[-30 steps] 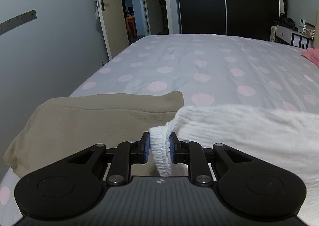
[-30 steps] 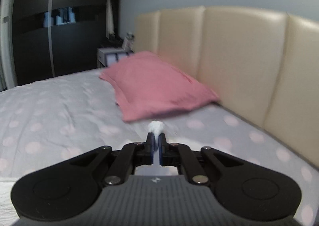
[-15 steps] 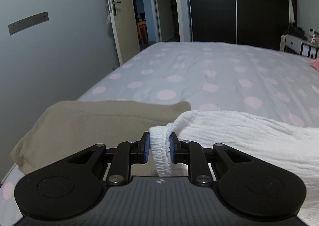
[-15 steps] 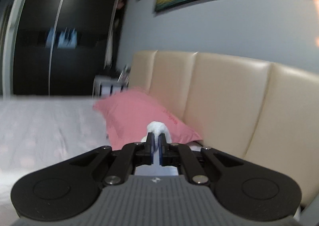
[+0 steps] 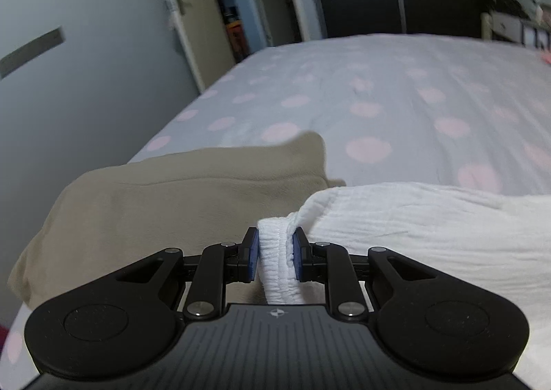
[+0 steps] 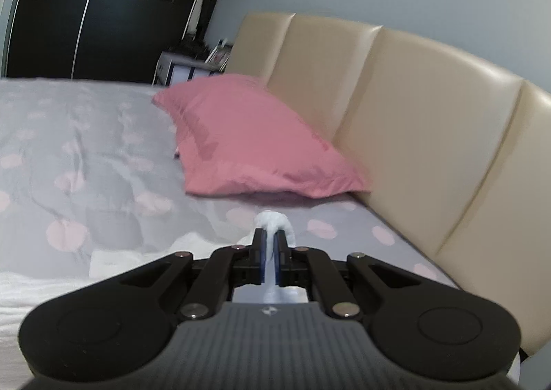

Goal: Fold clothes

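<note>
Descent on both sides since a second ago: the left view now sits lower over the bed (image 5: 378, 87), with more of the beige folded garment (image 5: 165, 204) filling the near left, and the right view has swung from the wall and headboard (image 6: 413, 107) back down to the mattress. Reading: the stretched white garment (image 5: 430, 235) is likely being lowered to lie flat for a fold. Left gripper (image 5: 274, 254): fingers clamped on a shirred, elasticated white hem, thick and ribbed, the crinkled gauze body running off to the right, resting on the dotted sheet and touching the beige piece, which looks soft, matte, fleece-like. Right gripper (image 6: 269, 252): fingers nearly closed, pinching a thin white corner that puffs out beyond the tips. Pink pillow (image 6: 255, 145) ahead, plump, smooth cotton, against padded glossy cream panels.
</note>
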`<state>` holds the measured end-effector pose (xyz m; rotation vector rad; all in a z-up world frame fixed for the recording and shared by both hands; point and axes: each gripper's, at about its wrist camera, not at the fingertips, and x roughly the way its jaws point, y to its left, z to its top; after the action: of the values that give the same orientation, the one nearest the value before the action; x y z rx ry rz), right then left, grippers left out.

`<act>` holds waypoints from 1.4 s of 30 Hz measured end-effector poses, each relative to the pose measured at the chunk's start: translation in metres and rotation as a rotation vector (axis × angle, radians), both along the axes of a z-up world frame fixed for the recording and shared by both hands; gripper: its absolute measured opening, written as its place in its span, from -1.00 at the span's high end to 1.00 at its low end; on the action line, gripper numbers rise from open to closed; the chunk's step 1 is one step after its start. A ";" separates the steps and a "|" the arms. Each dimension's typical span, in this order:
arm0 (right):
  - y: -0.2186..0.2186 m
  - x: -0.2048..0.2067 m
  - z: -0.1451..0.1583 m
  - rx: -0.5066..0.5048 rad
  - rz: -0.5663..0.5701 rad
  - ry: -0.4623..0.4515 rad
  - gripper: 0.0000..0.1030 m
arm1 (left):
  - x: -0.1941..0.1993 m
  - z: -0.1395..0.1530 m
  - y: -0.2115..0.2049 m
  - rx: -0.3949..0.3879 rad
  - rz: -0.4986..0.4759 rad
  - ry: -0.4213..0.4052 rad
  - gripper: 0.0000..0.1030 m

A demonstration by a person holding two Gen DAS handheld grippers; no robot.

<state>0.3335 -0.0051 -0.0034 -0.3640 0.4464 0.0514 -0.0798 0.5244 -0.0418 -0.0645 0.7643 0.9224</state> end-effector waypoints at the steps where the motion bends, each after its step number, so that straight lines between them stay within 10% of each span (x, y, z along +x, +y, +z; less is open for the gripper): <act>1: 0.003 0.007 -0.006 -0.014 0.000 0.025 0.89 | 0.002 -0.004 -0.001 0.001 -0.023 0.008 0.65; 11: -0.001 0.008 -0.018 0.033 -0.007 0.076 0.08 | 0.001 -0.010 -0.009 -0.016 -0.078 0.034 0.28; 32: -0.114 -0.051 -0.017 0.444 -0.011 0.311 0.15 | -0.047 0.038 -0.087 -0.089 -0.208 0.024 0.08; 34: -0.116 -0.048 -0.019 0.500 0.016 0.316 0.91 | -0.054 0.038 -0.094 -0.110 -0.204 0.025 0.08; 42: -0.109 -0.067 0.020 0.400 -0.048 0.176 0.90 | -0.083 0.033 -0.119 -0.173 -0.221 0.057 0.08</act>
<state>0.2666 -0.1137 0.0164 0.0451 0.6053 0.1245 -0.1624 0.4051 -0.0091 -0.1035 0.8844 0.6497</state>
